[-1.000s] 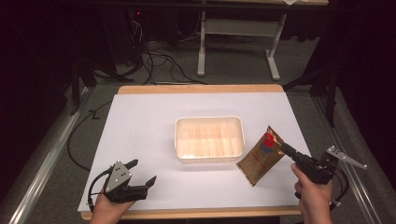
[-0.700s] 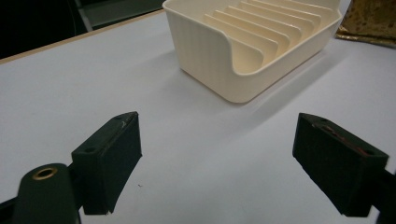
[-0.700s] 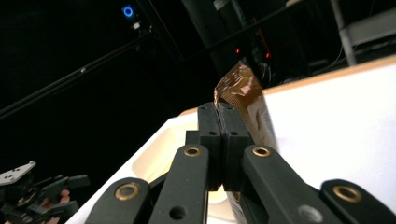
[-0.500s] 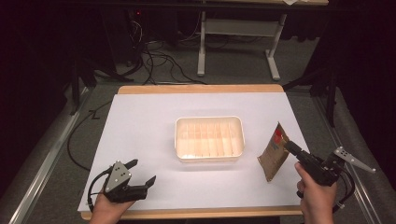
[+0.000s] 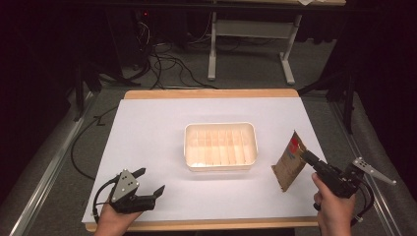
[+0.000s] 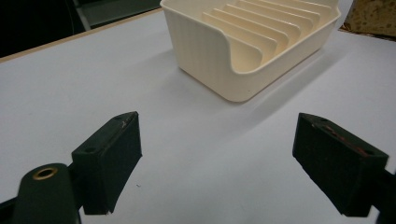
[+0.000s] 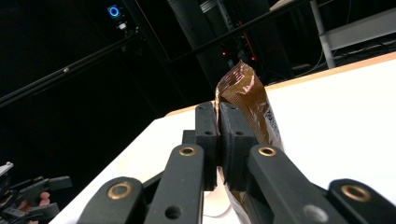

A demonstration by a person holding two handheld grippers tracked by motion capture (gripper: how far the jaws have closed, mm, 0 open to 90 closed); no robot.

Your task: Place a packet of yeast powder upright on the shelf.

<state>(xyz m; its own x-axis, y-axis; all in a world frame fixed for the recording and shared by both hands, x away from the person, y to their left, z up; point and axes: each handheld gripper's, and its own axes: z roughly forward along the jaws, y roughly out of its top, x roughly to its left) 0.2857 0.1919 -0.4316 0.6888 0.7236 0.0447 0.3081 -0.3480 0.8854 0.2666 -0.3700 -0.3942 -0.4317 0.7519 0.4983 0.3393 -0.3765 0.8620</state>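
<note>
A brown snack packet point(image 5: 289, 164) with a red mark near its top stands on its lower edge on the white table cover, right of the cream ribbed tray point(image 5: 220, 125). My right gripper point(image 5: 307, 156) is shut on the packet's upper right edge. In the right gripper view the pads of that gripper point(image 7: 217, 109) pinch the crimped packet point(image 7: 245, 93); the jaws have just been opening slightly, with the packet still between them. My left gripper point(image 5: 150, 180) rests open near the front left of the table. Its jaws point(image 6: 217, 158) are wide apart and empty, facing the tray point(image 6: 219, 70).
The white cover point(image 5: 162, 132) lies over a wooden tabletop whose edge point(image 5: 211, 93) shows at the back. Beyond the table, cables and a desk frame point(image 5: 251, 54) stand on the dark floor. Cables trail from both grippers at the table's front.
The packet has swung from leaning toward the tray to standing more upright, a little farther right. The right gripper turned with it. The left gripper has not moved.
</note>
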